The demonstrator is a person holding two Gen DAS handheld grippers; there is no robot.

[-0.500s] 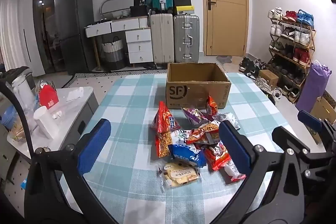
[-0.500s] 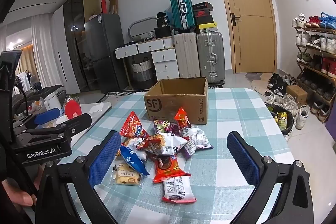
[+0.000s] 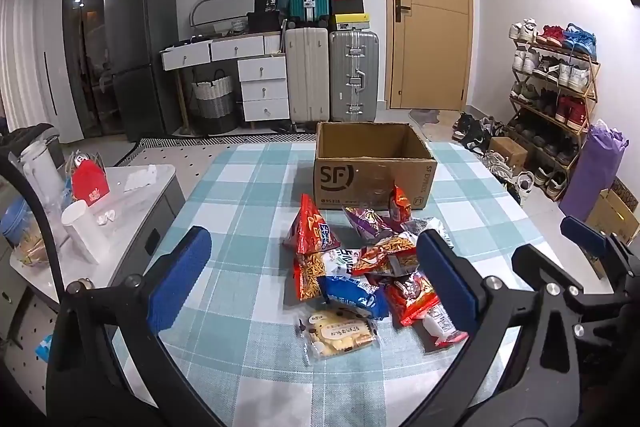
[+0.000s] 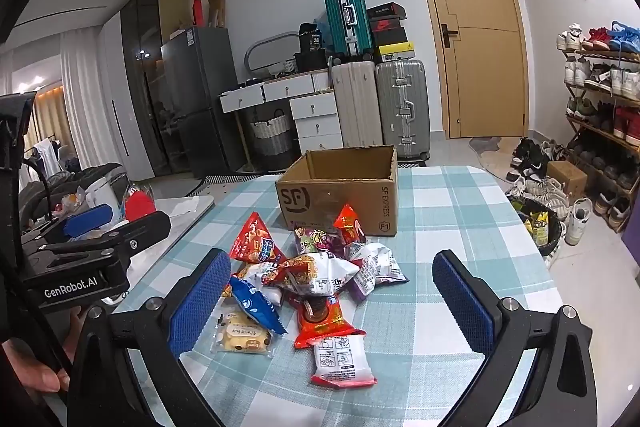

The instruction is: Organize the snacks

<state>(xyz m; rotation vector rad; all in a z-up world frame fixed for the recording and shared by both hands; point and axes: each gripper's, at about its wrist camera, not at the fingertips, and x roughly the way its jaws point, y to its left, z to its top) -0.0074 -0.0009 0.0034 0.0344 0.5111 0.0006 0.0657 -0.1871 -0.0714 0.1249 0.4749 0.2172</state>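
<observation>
A pile of snack packets [image 3: 360, 263] lies on the checked tablecloth in front of an open, empty SF cardboard box [image 3: 372, 167]. The pile [image 4: 308, 275] and the box [image 4: 340, 191] also show in the right wrist view. A clear packet of small cakes [image 3: 340, 335] lies nearest, beside a blue packet [image 3: 352, 297] and a red-and-white packet [image 4: 342, 355]. My left gripper [image 3: 312, 279] is open and empty, above the near side of the pile. My right gripper [image 4: 330, 301] is open and empty, above the pile too.
A grey side table [image 3: 132, 195] with a white cup [image 3: 84, 231] and a red bag [image 3: 90, 181] stands left of the table. Suitcases [image 3: 332, 75], drawers and a door stand behind. A shoe rack [image 3: 556, 87] lines the right wall. My right gripper's body shows at the left view's right edge [image 3: 592, 247].
Both grippers have shifted very slightly; the snacks and box lie as before. Both stay open.
</observation>
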